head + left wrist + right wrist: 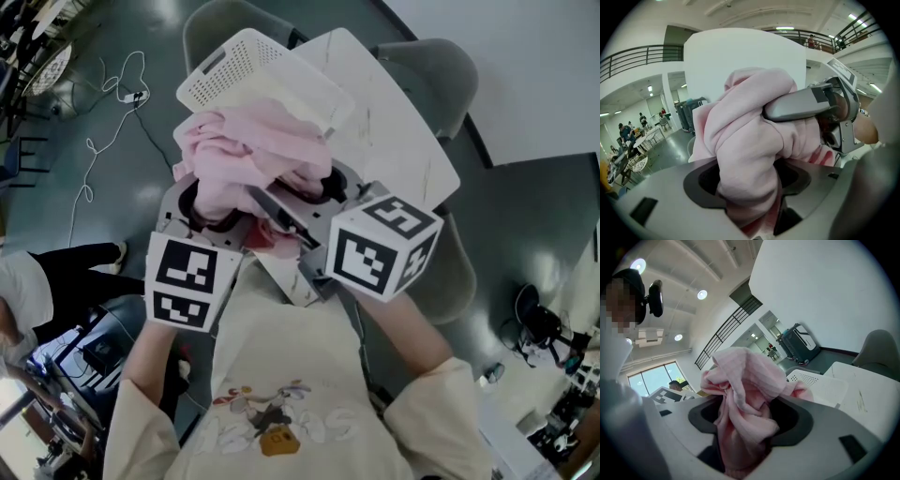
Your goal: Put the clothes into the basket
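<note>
Head view: a bunched pale-pink knit garment is held up over the near edge of a white marble-patterned tabletop, just short of a white perforated plastic basket at its far end.
Left hand-held gripper: clenched on the garment's left folds; in the left gripper view, cloth fills the gap between its jaws.
Right hand-held gripper: likewise clamped on a thick wad of the same garment, which spills out over both jaws.
Garment's place: in the air between the two grippers, near the basket but not yet in it.
Handling: by its look light, limp and soft, with nothing fragile; loose ends will likely droop and could catch on the basket's rim.
Best hold: deep in the gathered folds, as now, not on a single thin edge.
Materials: ribbed, matte fabric; stiff plastic basket with rows of small holes; smooth, hard tabletop; grey moulded gripper bodies.
</note>
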`<state>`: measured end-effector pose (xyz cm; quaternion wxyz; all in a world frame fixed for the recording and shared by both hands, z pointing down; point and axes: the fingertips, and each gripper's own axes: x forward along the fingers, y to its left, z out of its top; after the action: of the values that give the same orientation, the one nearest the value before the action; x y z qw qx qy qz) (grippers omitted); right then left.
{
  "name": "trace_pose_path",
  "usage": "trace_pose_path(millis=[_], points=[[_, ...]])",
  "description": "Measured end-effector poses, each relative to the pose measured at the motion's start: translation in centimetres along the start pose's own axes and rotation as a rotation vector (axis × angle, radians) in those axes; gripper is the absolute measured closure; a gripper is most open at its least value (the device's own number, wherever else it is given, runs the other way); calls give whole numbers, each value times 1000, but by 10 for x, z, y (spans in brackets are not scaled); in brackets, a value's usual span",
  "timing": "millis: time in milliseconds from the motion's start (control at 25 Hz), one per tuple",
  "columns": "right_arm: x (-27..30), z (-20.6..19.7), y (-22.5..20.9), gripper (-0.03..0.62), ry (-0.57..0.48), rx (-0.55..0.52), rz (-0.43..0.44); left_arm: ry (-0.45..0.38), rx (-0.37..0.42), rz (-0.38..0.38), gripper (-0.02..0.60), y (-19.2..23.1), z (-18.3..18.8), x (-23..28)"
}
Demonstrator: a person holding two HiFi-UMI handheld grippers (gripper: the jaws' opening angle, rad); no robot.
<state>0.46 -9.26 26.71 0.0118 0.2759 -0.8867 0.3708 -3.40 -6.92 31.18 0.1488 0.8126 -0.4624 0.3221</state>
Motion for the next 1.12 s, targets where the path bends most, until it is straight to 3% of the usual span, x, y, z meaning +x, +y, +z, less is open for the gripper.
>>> trace_pose_path(millis=[1120], points=[[82,70,-50,318,-105,15,-48,-60,119,-23,282,94,52,66]])
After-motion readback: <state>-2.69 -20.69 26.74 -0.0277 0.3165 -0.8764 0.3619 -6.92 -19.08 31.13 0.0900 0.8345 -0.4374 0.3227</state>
